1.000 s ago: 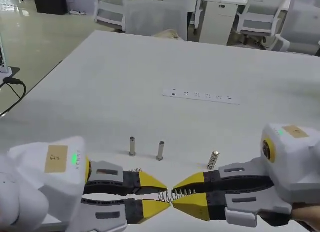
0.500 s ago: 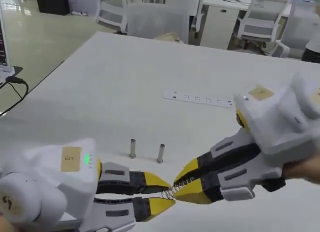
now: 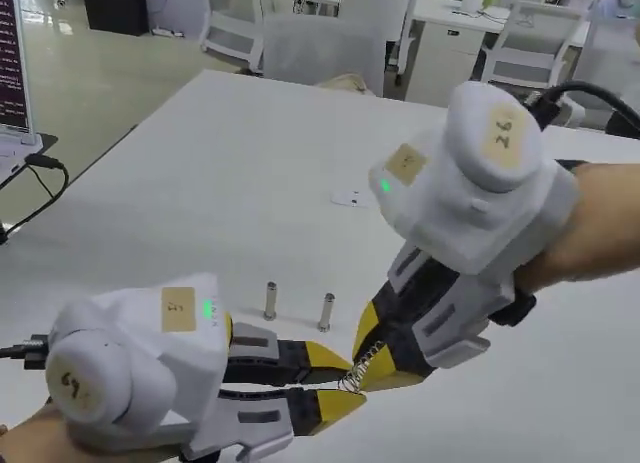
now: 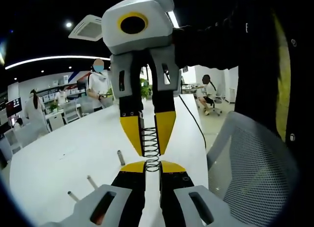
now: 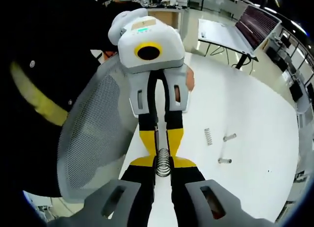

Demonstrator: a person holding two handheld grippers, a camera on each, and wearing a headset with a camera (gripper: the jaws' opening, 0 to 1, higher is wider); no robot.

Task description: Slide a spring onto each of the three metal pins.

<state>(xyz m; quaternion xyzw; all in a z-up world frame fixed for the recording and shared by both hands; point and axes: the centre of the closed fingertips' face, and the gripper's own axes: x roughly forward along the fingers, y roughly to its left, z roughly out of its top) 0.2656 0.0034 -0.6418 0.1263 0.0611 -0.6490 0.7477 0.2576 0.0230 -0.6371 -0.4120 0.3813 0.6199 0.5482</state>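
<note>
Spring [image 3: 360,367] of light, whippy wire, apt to bow or flick loose, sits at five o'clock from the bare pin [image 3: 327,311]. The left gripper [image 3: 338,381] pinches one end and the right gripper [image 3: 372,355] the other. Best held at the end coils, gently.

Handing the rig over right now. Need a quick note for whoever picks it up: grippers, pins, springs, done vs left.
Left gripper: jaws pinch one end of the held spring.
Right gripper: tilted steeply down, jaws closed on the same spring.
First pin and second pin stand bare on the table. The third pin is too small to tell if it has a spring.
A loose spring lies on the table near the bare pins.
Left: probably take the held spring in one gripper, slide it onto a bare pin, then the loose spring onto the other. Check the third pin.
</note>
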